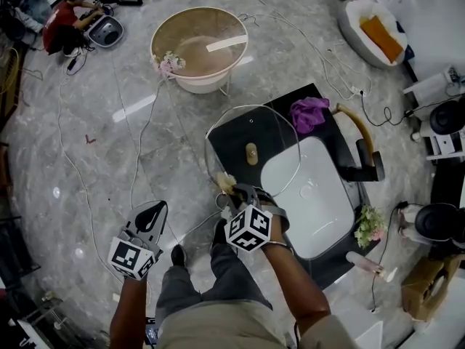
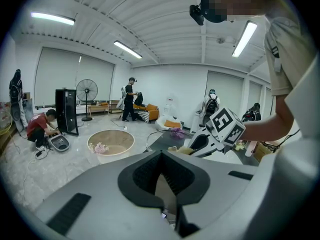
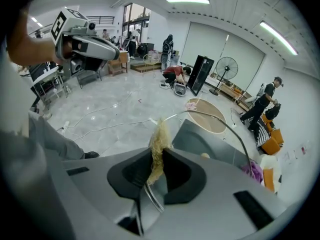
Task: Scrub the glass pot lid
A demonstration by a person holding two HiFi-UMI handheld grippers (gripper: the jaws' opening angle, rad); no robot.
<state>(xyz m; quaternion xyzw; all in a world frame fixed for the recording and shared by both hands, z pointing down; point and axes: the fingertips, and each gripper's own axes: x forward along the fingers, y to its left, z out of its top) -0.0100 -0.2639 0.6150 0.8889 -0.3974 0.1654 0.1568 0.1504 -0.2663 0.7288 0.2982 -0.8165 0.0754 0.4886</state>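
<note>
The glass pot lid (image 1: 272,133) is a clear disc with a metal rim and a tan knob (image 1: 251,153). It hangs tilted over the left edge of the black counter (image 1: 234,138). My right gripper (image 1: 231,193) is shut on the lid's near rim, with a tuft of yellow scrubber fibre (image 1: 224,182) pinched at the same spot. In the right gripper view the fibre (image 3: 159,143) sticks up between the jaws (image 3: 157,161) and the rim (image 3: 226,126) arcs away from them. My left gripper (image 1: 156,211) hangs over the floor to the left, shut and empty (image 2: 162,176).
A white sink (image 1: 312,195) with a dark faucet (image 1: 361,147) sits in the counter. A purple cloth (image 1: 309,113) lies behind it and flowers (image 1: 369,225) to its right. A round beige tub (image 1: 200,46) and cables (image 1: 138,144) are on the floor. A person (image 1: 62,24) crouches far left.
</note>
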